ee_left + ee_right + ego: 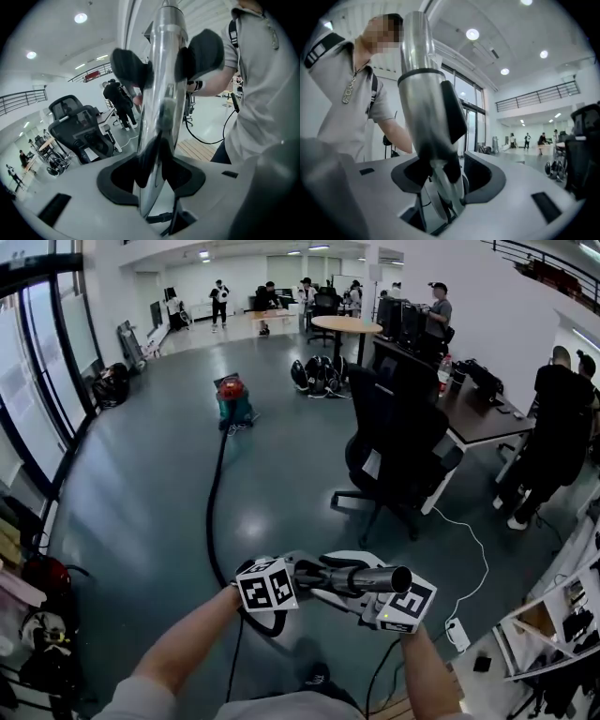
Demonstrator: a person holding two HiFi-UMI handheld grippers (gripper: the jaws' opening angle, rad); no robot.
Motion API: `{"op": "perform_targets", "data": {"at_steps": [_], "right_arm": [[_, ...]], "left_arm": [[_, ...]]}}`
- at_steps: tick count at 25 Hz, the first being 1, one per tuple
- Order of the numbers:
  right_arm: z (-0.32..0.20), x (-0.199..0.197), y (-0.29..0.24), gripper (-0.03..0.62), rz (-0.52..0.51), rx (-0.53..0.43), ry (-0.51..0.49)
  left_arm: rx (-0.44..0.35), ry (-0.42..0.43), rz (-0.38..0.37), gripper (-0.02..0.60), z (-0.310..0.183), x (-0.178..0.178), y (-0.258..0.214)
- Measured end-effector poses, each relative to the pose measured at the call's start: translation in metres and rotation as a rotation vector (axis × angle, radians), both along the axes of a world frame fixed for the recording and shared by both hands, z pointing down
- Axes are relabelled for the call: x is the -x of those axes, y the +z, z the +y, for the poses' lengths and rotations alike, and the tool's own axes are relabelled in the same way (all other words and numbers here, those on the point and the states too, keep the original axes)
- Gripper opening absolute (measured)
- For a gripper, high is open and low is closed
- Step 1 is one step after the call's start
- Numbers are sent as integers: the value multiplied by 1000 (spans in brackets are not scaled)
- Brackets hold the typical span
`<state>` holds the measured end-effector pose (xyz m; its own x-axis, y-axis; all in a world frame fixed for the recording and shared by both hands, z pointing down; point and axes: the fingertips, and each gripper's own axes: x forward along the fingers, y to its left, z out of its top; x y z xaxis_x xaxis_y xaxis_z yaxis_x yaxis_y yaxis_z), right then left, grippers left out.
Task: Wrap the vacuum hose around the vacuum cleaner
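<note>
Clamping the metal wand (370, 578), the left tongs (166, 61) bear a square-marker cube (266, 587).

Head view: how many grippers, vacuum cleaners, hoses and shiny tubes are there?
Grey two-jaw grippers: 2, left gripper and right gripper
Red-and-green vacuum cleaner: 1
Long black vacuum hose: 1
Shiny metal wand tube: 1
Total: 5
</note>
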<state>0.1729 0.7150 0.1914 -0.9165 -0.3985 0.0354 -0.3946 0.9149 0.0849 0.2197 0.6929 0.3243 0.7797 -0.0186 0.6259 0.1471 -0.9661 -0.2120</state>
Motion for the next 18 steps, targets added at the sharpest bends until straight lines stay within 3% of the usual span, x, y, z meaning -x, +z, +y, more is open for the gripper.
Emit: {"op": "perform_targets", "data": {"at_steps": [1,2,8,11,14,18], "right_arm": [[-2,6,-5,181,4,-33,-22],[-4,11,-7,170,13,-55,-39],[-28,43,-13,161,105,-158,-143],[-44,64,-10,160,143,-126,-125],[-66,81,-16,158,159,-73,-59],[-93,104,-41,158,152,-50,21]], "left_arm": [[0,-32,25,166,-4,3,-5],[4,-70,56,167,-9,7,-9],[-3,-314,279,170,-48,24,-26],[-7,-428,340,177,-66,50,-24],[6,-534,368,220,-88,93,-14],[86,-623,314,222,-111,148,32]]}}
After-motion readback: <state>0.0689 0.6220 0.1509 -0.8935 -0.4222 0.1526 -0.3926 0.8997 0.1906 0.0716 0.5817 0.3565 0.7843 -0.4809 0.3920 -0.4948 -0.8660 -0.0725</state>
